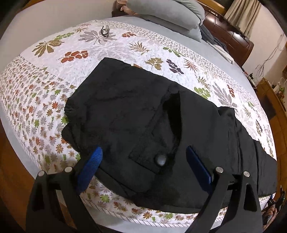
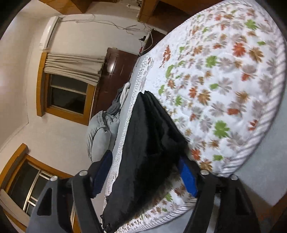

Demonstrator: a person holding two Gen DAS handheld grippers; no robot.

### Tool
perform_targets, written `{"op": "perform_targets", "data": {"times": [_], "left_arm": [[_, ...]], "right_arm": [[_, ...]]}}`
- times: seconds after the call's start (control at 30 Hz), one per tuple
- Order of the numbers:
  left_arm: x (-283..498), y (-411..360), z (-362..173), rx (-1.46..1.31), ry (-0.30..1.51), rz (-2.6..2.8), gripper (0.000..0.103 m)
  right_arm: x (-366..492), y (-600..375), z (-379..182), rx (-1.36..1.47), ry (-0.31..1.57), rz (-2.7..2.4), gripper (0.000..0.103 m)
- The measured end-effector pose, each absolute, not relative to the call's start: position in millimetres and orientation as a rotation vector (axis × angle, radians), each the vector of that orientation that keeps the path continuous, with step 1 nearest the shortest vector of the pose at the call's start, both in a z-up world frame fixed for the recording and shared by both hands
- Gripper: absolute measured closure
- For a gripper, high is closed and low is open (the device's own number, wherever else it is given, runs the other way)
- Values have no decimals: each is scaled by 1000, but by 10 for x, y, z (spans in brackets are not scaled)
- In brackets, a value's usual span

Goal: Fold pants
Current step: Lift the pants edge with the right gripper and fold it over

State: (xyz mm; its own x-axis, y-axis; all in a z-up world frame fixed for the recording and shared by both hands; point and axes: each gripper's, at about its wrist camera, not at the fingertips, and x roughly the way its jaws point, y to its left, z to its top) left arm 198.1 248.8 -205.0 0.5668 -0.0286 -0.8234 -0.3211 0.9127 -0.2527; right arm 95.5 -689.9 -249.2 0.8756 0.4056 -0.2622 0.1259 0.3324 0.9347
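Note:
Black pants (image 1: 136, 114) lie stretched across a floral quilt (image 1: 53, 100) on the bed, one end near me and the legs running off to the right. My left gripper (image 1: 145, 159) hovers open above the near end, its blue pads (image 1: 92, 161) standing on either side of a pocket flap with a grey button (image 1: 160, 159). In the right wrist view the pants (image 2: 143, 143) show as a folded dark strip near the quilt's edge (image 2: 251, 143). My right gripper (image 2: 144, 172) is open around that strip, and one blue pad (image 2: 187, 177) sits close to the fabric.
Folded glasses (image 1: 105, 31) rest on the far part of the quilt. Grey pillows (image 1: 172, 16) and a dark wooden headboard (image 1: 227, 35) stand at the head of the bed. A curtained window (image 2: 68, 96) and wooden floor (image 1: 10, 172) surround the bed.

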Motion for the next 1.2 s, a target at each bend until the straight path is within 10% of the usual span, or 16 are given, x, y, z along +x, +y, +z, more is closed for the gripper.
{"op": "perform_targets", "data": {"times": [0.2, 0.33, 1.2], "left_arm": [[1988, 2506, -2055, -421, 956, 176, 9], [1985, 2518, -2055, -428, 954, 170, 9], [1745, 2633, -2100, -561, 870, 108, 9]], "right_arm": [[1025, -6839, -2447, 1194, 519, 168, 28], [956, -6887, -2469, 1206, 537, 206, 76], [1292, -6261, -945, 896, 578, 163, 84]]}}
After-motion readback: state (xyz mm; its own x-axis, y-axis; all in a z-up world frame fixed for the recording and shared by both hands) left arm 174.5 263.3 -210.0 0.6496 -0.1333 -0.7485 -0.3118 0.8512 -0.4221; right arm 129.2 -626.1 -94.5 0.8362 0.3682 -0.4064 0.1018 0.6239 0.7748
